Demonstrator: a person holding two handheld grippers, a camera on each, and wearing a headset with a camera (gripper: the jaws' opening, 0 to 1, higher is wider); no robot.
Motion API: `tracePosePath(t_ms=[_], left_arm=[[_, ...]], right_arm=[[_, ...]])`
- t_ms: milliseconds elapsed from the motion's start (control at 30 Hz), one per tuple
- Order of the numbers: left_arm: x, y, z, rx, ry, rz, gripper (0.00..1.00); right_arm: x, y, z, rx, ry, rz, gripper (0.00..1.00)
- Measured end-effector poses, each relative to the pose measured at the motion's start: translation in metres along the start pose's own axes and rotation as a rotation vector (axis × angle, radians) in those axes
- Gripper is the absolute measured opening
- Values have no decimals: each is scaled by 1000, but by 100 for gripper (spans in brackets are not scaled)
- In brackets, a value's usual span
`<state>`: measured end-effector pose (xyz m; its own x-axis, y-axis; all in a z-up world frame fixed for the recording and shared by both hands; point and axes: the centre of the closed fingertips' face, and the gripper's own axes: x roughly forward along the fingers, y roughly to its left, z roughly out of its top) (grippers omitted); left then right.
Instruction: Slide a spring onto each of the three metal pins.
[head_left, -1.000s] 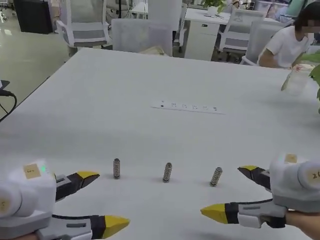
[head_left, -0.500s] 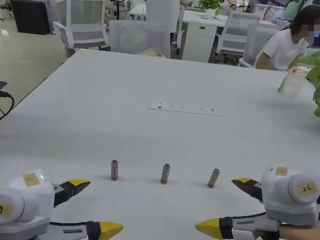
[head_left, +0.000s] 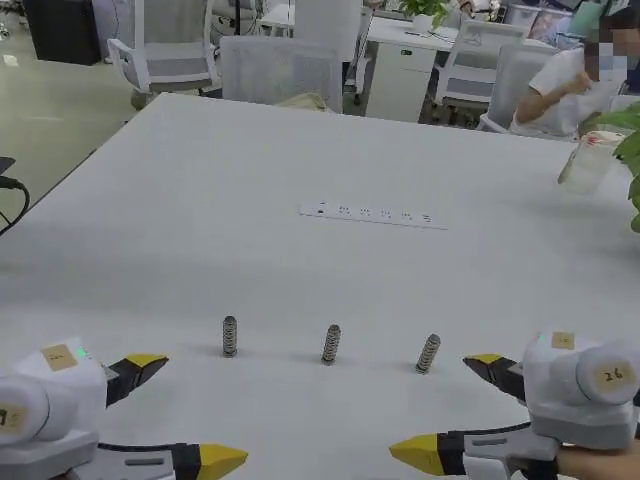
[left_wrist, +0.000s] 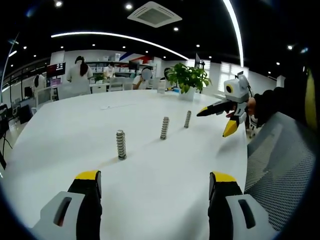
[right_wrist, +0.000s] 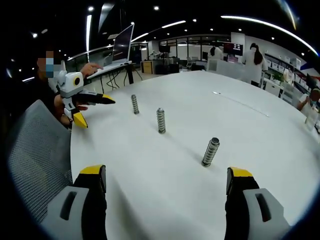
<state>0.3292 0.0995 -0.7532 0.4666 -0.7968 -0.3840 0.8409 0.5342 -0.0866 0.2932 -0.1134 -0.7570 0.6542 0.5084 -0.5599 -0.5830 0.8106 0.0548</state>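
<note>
Three metal pins stand in a row on the white table, each with a coiled spring around it: the left spring, the middle spring and the right spring. My left gripper is open near the front left edge, nothing between its yellow-tipped fingers. My right gripper is open at the front right, also with nothing in it. Both sit nearer to me than the row.
A white power strip lies flat in the table's middle. A clear bottle and a green plant stand at the far right edge. Office chairs line the far side, where a person sits.
Both grippers have drawn back toward me and lower in the head view, away from the row of springs. The springs have not moved.
</note>
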Motion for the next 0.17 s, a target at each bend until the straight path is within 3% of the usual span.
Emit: tracePosePath(t_ms=[167], left_arm=[[0, 0, 0, -2, 3, -1, 87]], right_arm=[[0, 0, 0, 1, -1, 0, 99]])
